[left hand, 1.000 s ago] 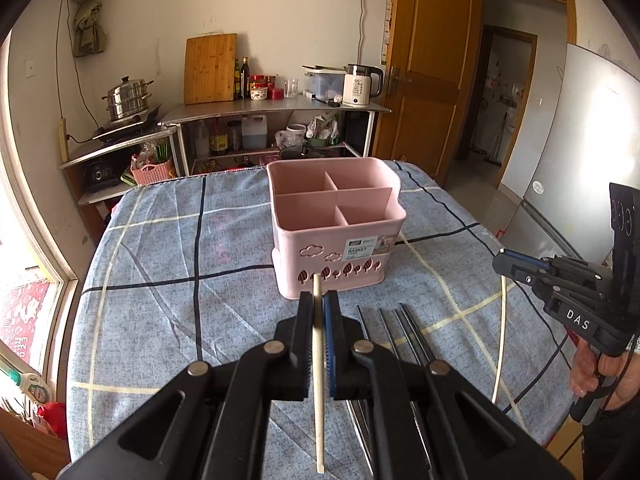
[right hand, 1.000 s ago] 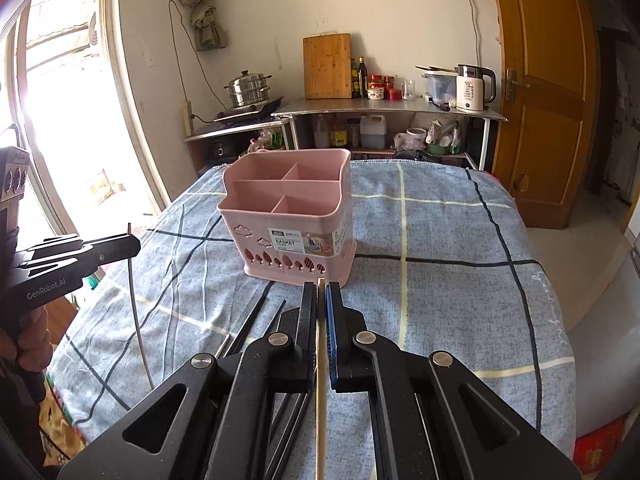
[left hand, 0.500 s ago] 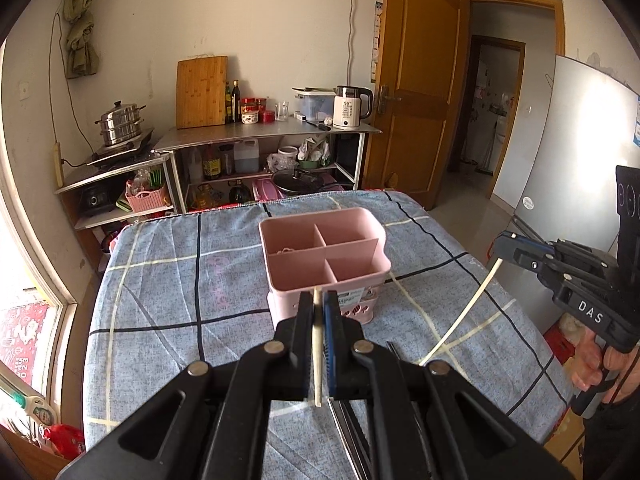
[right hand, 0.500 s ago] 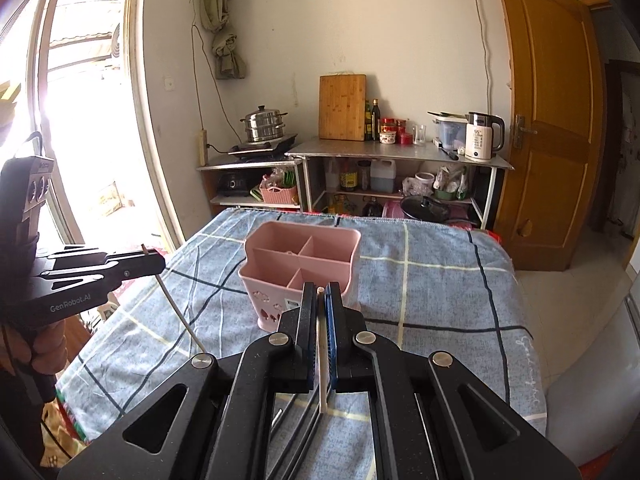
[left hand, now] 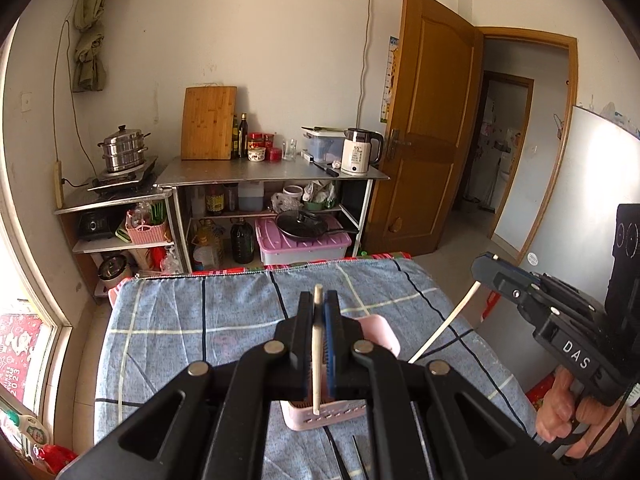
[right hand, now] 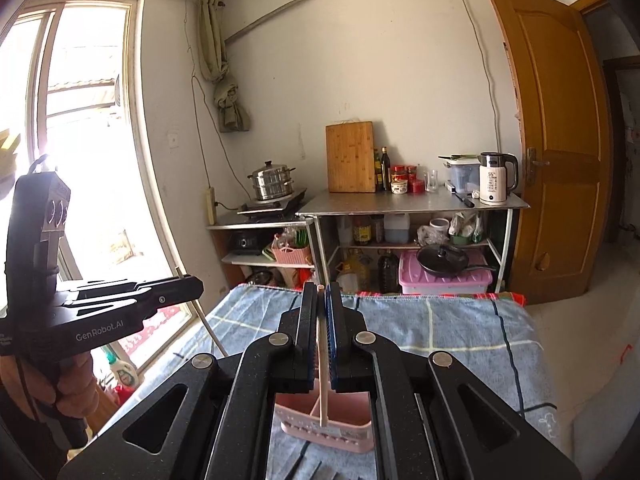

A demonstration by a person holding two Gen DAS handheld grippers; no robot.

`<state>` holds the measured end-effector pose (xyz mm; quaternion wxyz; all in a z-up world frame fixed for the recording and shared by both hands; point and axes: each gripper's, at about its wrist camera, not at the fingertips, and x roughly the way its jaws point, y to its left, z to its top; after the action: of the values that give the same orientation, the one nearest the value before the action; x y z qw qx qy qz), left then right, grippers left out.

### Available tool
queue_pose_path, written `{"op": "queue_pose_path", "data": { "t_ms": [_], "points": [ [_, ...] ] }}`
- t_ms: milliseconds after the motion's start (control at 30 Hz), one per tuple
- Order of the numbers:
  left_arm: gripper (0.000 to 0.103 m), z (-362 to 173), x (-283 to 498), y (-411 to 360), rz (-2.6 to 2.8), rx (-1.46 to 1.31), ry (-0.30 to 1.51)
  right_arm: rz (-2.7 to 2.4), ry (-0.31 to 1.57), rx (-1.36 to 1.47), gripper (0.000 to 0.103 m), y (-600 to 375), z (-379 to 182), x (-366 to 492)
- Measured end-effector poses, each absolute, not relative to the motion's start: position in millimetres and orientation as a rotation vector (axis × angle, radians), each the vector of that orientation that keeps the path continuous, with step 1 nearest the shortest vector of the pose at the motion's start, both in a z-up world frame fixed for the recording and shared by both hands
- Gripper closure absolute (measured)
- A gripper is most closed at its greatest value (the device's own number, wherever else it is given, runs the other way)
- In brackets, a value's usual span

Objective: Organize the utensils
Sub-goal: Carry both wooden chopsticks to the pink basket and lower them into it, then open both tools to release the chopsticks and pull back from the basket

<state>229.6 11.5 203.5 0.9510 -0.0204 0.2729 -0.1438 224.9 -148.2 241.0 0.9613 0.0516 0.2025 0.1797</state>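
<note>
Your left gripper [left hand: 319, 308] clamps one pale chopstick [left hand: 317, 354], your right gripper [right hand: 320, 300] another chopstick [right hand: 323, 376], both raised above the pink basket [right hand: 344, 438] on the checked tablecloth [left hand: 192, 320], dark utensils [left hand: 360, 456] lying near.

Matt pink plastic caddy [left hand: 378, 334], seemingly woven tablecloth [left hand: 168, 320]

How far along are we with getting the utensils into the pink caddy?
Nothing visibly stowed: the pink caddy shows only bare compartments. In hand: left gripper and right gripper are each shut on a pale chopstick, above the caddy. Left: drop both in, then collect the dark utensils on the table.
</note>
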Motion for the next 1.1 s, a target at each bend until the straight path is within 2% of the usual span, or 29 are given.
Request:
{"op": "queue_pose_path", "data": {
  "t_ms": [233,700,767,833,900,967,1100],
  "points": [
    [0.097,185.2,252.6,14.5,-0.292,-0.060,0.547,0.391,0.425,0.156,0.099,-129.1,227.3,254.5],
    [0.097,119.9,265.8,27.8,-0.279,-0.117,0.642,0.376,0.615,0.117,0.099,-114.0,146.5,282.0],
    [0.093,117.9,263.6,28.9,-0.274,-0.117,0.642,0.374,0.630,0.111,0.099,-114.9,143.4,282.9],
    [0.077,120.7,262.1,31.8,-0.276,-0.121,0.634,0.373,0.643,0.102,0.099,-113.5,141.9,282.6],
    [0.069,126.4,255.9,34.0,-0.272,-0.125,0.612,0.367,0.635,0.097,0.095,-114.6,143.9,278.5],
    [0.066,134.2,246.3,36.0,-0.269,-0.121,0.581,0.365,0.614,0.094,0.085,-117.6,150.1,272.5],
    [0.061,145.4,224.4,41.1,-0.258,-0.119,0.529,0.356,0.573,0.093,0.084,-127.2,162.3,255.2]
  ]
}}
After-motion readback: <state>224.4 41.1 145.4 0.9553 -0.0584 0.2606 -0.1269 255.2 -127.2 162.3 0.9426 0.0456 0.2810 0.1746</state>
